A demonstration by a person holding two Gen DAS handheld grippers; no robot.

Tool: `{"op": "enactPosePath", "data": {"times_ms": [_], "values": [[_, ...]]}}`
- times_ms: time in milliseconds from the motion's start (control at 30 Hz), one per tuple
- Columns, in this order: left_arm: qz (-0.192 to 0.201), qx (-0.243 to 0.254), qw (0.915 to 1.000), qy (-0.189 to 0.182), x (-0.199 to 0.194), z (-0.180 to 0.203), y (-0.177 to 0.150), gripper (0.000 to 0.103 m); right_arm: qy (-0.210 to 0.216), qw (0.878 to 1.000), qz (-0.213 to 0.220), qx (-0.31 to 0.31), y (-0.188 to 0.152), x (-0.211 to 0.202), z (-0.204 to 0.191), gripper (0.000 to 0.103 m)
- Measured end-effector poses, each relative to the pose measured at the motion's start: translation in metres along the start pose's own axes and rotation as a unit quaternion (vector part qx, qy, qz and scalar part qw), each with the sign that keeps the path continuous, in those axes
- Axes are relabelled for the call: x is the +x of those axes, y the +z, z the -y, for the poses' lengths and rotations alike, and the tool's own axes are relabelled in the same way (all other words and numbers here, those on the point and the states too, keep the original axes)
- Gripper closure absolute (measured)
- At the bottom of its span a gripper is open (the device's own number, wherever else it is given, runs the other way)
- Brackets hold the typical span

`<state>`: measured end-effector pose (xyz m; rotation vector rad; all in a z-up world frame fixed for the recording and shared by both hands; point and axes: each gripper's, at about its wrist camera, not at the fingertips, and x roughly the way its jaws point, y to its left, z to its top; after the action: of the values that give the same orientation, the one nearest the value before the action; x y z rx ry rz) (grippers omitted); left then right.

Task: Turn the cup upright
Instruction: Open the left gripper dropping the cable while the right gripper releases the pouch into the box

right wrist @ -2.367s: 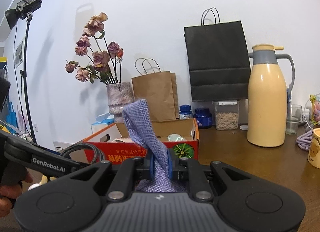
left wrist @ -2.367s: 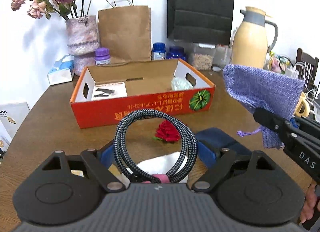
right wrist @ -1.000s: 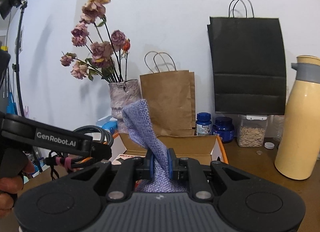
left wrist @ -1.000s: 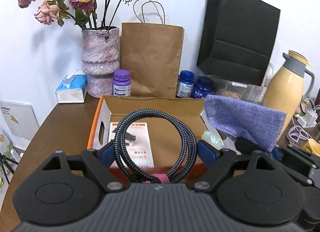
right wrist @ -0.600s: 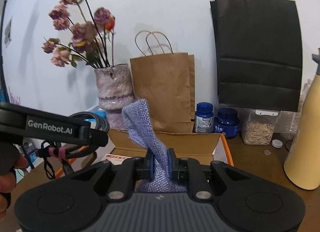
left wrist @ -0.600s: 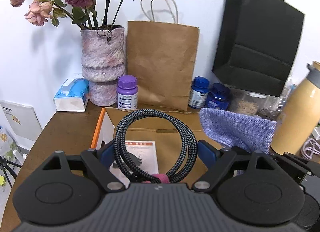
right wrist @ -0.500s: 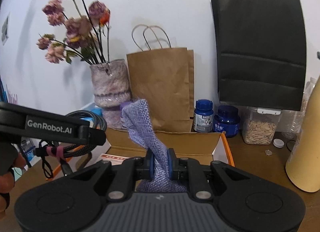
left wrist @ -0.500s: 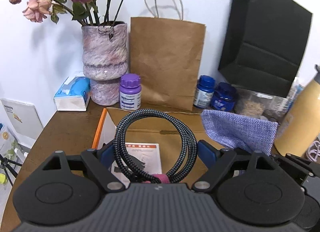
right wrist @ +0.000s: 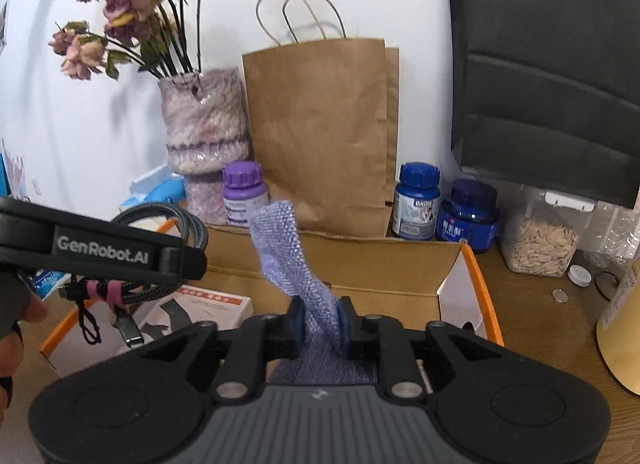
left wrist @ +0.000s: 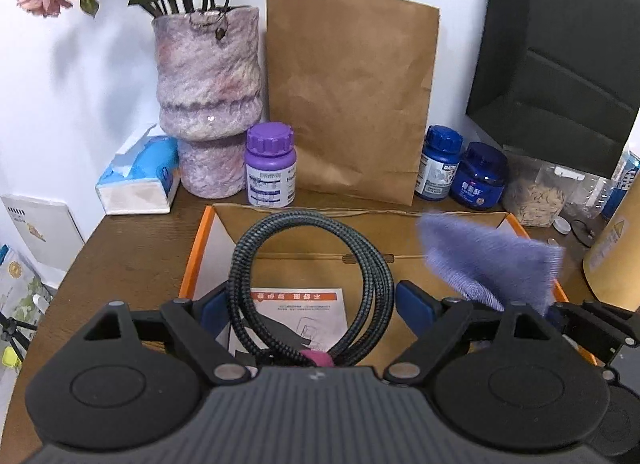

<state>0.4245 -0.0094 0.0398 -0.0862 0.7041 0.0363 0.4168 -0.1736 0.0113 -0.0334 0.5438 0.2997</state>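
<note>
Both your grippers closer to open cardboard box (left wrist: pixel 404 264) than a second ago. Left gripper (left wrist: pixel 312 308): jaws opening, braided cable coil (left wrist: pixel 308 276) between pads, contact unclear. Right gripper (right wrist: pixel 320 324): jaws opening, woven purple pouch (right wrist: pixel 288 252) between pads, blurred, contact unclear. Cup: cannot find it in either view.

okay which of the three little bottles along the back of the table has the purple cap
The purple-capped bottle stands alone to the left of the brown paper bag, beside the vase. The other two bottles, right of the bag, both have blue caps.
</note>
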Motion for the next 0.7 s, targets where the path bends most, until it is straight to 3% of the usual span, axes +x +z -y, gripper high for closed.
{"op": "enactPosePath", "data": {"times_ms": [33,67,100,133,167,200,267,700], "values": [[0.003,-0.002,1.0000,-0.001,0.000,-0.001,0.000,0.006,-0.002,1.000,-0.003,0.001,-0.001,0.001,0.001,0.069],[0.008,-0.004,1.0000,-0.001,0.000,-0.003,-0.001,0.000,-0.004,1.000,-0.004,0.002,-0.003,0.003,0.003,0.054],[0.012,-0.007,0.9999,0.000,0.000,-0.004,-0.002,0.000,-0.004,1.000,-0.006,0.003,-0.004,0.004,0.005,0.036],[0.012,-0.009,0.9999,0.000,0.000,-0.005,-0.002,0.000,-0.005,1.000,-0.006,0.003,-0.005,0.005,0.006,0.027],[0.011,-0.010,0.9999,-0.004,0.000,-0.006,-0.002,0.000,-0.008,1.000,-0.006,0.004,-0.007,0.005,0.008,0.012],[0.010,-0.012,0.9999,-0.005,0.001,-0.007,-0.003,0.000,-0.009,1.000,-0.004,0.005,-0.008,0.005,0.009,0.005],[0.010,-0.014,0.9999,0.000,0.000,-0.009,-0.004,0.000,-0.010,1.000,-0.003,0.008,-0.010,0.004,0.012,0.000],[0.014,-0.016,0.9998,0.005,-0.022,-0.013,-0.013,0.000,-0.012,1.000,0.006,0.020,-0.016,-0.021,0.017,0.000]]}}
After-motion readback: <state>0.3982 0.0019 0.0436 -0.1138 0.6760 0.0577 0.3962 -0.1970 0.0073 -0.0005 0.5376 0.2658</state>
